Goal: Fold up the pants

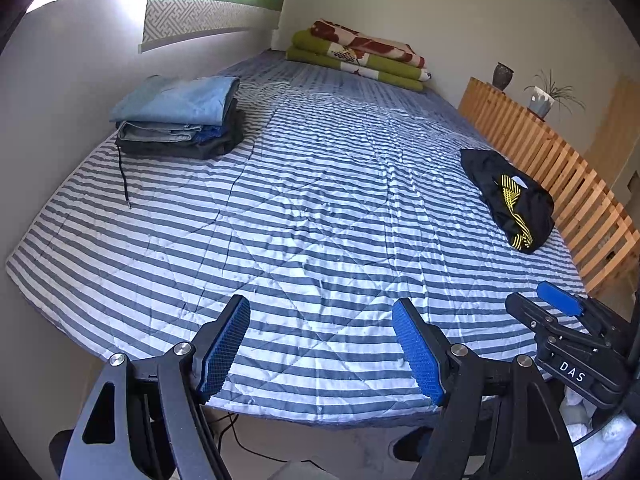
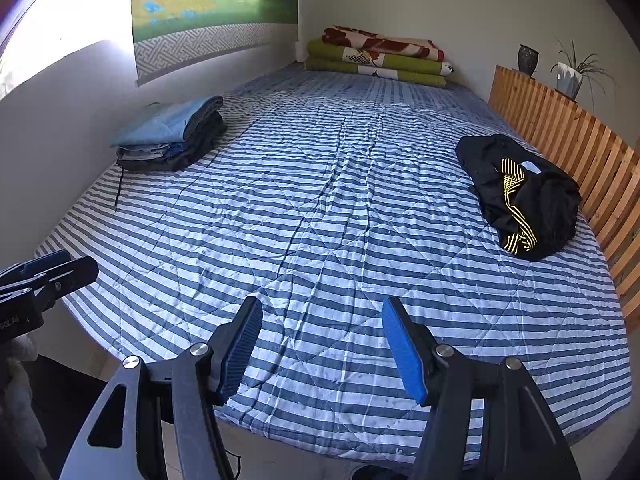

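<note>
Crumpled black pants with yellow stripes (image 1: 510,196) (image 2: 520,196) lie near the right edge of the striped bed (image 1: 320,208) (image 2: 320,208). A stack of folded pants (image 1: 180,120) (image 2: 172,140) rests at the left by the wall, light blue on top, with a dark drawstring hanging toward me. My left gripper (image 1: 320,344) hovers open over the bed's near edge, holding nothing. My right gripper (image 2: 322,344) is likewise open and empty above the near edge; it also shows at the right of the left wrist view (image 1: 560,320). Both stand well short of the black pants.
Folded blankets (image 1: 360,54) (image 2: 380,56) are piled at the far end. A wooden slat rail (image 1: 560,160) (image 2: 580,152) runs along the right side, with a vase (image 2: 528,58) and a potted plant (image 2: 570,76) behind it. A wall (image 1: 60,100) borders the left side.
</note>
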